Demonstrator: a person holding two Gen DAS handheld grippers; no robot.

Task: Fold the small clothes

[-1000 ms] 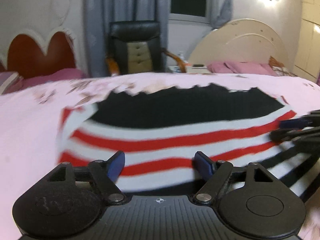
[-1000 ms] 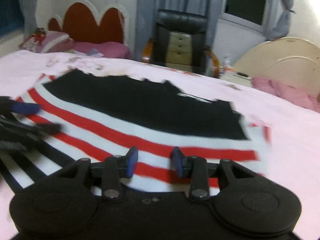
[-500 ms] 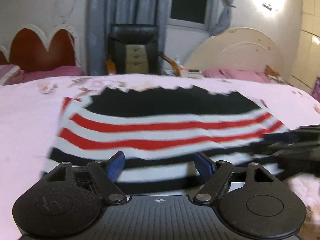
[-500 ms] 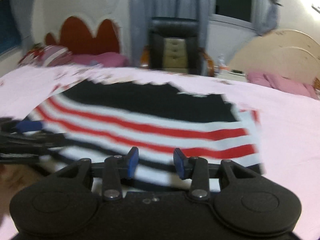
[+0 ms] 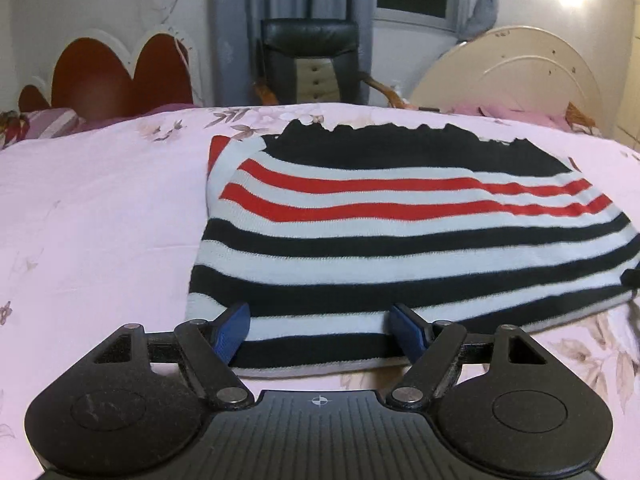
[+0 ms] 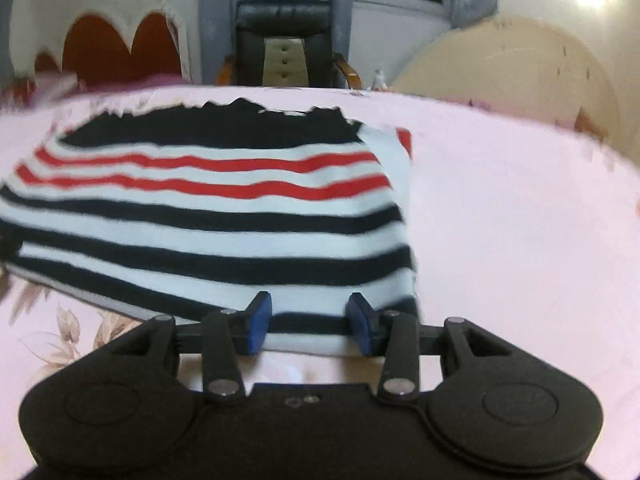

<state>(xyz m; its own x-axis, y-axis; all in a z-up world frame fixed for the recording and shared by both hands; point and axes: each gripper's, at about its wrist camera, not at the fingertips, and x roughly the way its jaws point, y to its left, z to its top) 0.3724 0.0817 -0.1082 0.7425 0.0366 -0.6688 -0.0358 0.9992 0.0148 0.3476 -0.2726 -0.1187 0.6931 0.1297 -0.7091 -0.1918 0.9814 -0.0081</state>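
Note:
A small striped sweater (image 5: 400, 216), black at the far end with red, white and black stripes, lies flat on a pink floral bedsheet (image 5: 100, 208). My left gripper (image 5: 320, 328) is open over the sweater's near hem, towards its left corner. My right gripper (image 6: 308, 322) is open over the near hem by the sweater's (image 6: 224, 208) right corner. Neither holds cloth.
A black office chair (image 5: 312, 64) stands beyond the bed, beside a red scalloped headboard (image 5: 116, 76) and a cream headboard (image 5: 508, 72). Pink bedding (image 5: 516, 114) lies at the far right. Bare sheet (image 6: 520, 220) spreads on both sides of the sweater.
Both grippers have drawn back toward me along the sweater, from the red stripes to its near hem. More of the black-striped lower part now shows. Each gripper has left the other's view.

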